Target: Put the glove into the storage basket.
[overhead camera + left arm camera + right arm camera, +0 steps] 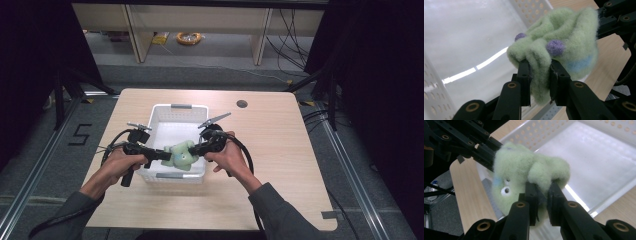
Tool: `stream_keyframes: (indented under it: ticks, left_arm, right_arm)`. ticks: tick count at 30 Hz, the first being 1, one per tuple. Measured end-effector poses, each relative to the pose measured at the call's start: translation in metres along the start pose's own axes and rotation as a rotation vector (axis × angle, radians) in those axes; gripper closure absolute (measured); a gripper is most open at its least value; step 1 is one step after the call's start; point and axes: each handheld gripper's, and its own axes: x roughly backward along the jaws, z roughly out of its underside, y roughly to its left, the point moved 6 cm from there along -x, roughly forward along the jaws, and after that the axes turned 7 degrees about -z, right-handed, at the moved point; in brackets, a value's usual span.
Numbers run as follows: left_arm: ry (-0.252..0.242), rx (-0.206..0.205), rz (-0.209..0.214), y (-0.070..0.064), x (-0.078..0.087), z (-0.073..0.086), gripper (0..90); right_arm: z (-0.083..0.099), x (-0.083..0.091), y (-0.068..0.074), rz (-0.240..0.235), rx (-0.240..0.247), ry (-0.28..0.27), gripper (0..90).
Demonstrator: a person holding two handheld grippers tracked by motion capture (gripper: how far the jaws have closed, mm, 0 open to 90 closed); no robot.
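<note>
Room: dark curtains hang at both sides, a grey floor runs behind with pale shelving legs and a coil of yellow cable [189, 37], and a "5" is marked on the floor left of the table.
Table: light wood table [280, 150] with a small dark round hole [242, 104] near its far edge.
Basket: white perforated basket [162, 112] sits left of the table's middle, its long axis running away from the person.
Toy: pale green plush toy [181, 155] hangs above the basket's near end, stretched between the two tools with its long axis running left to right across the table.
Left gripper: left gripper [161, 155] comes in from the left; in the left gripper view its jaws pinch a fold of the plush toy [559, 42].
Right gripper: right gripper [196, 151] comes in from the right; in the right gripper view its jaws are pressed on a fluffy lobe of the plush toy [524, 172].
Hands: left hand [120, 162] and right hand [230, 155] each grip a handle, grey sleeves reaching in from the bottom.
Left gripper view adds: two purple knobs [555, 47] and a light blue patch [579, 63] on the toy, with the right gripper [599, 25] biting its far side.
Right gripper view adds: a white eye with a dark pupil [506, 191] facing this camera, low on the toy, and the left gripper [491, 155] at the far end.
High view adds: the toy's place over the basket; its eye and knobs are too small to make out there.
</note>
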Motion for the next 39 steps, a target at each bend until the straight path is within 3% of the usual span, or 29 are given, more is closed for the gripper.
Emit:
stream_keyframes:
  ticks: [7,9,14,18,19,20,21,23,26,33,37,39]
  left_arm:
    - [0.022,0.010,-0.021,0.009,-0.007,0.006,72.2]
    - [0.032,-0.001,-0.018,0.011,-0.009,0.007,72.1]
    - [0.053,-0.009,-0.038,0.015,-0.015,0.011,72.0]
    - [0.076,0.000,-0.046,0.021,-0.020,0.016,71.9]
    - [0.089,-0.014,-0.053,0.023,-0.020,0.018,71.9]
    - [0.079,0.005,-0.062,0.023,-0.022,0.018,71.8]
    - [0.102,-0.008,-0.056,0.026,-0.023,0.019,71.7]
    - [0.103,-0.011,-0.057,0.026,-0.024,0.019,71.6]
    - [0.108,-0.010,-0.071,0.026,-0.026,0.020,71.5]
    - [0.156,-0.051,-0.092,0.027,-0.031,0.022,71.0]
    - [0.162,-0.035,-0.092,0.030,-0.034,0.023,70.4]
    - [0.171,-0.035,-0.093,0.031,-0.034,0.024,69.8]
  right_arm:
    - [0.003,-0.015,-0.009,0.008,-0.008,0.026,81.3]
    - [0.004,-0.016,-0.008,0.010,-0.034,0.034,81.3]
    - [0.006,-0.028,-0.014,0.026,-0.034,0.061,81.2]
    - [0.008,-0.036,-0.014,0.026,-0.044,0.102,81.2]
    - [0.008,-0.038,-0.014,0.027,-0.045,0.108,81.2]
    - [0.008,-0.040,-0.015,0.033,-0.047,0.116,81.1]
    - [0.009,-0.043,-0.017,0.035,-0.050,0.126,80.9]
    - [0.010,-0.046,-0.017,0.037,-0.060,0.143,80.6]
    - [0.011,-0.047,-0.019,0.041,-0.057,0.149,80.5]
    - [0.013,-0.052,-0.021,0.072,-0.032,0.188,78.7]
    - [0.014,-0.054,-0.024,0.077,-0.016,0.203,76.3]
    - [0.015,-0.055,-0.022,0.078,-0.037,0.217,73.6]
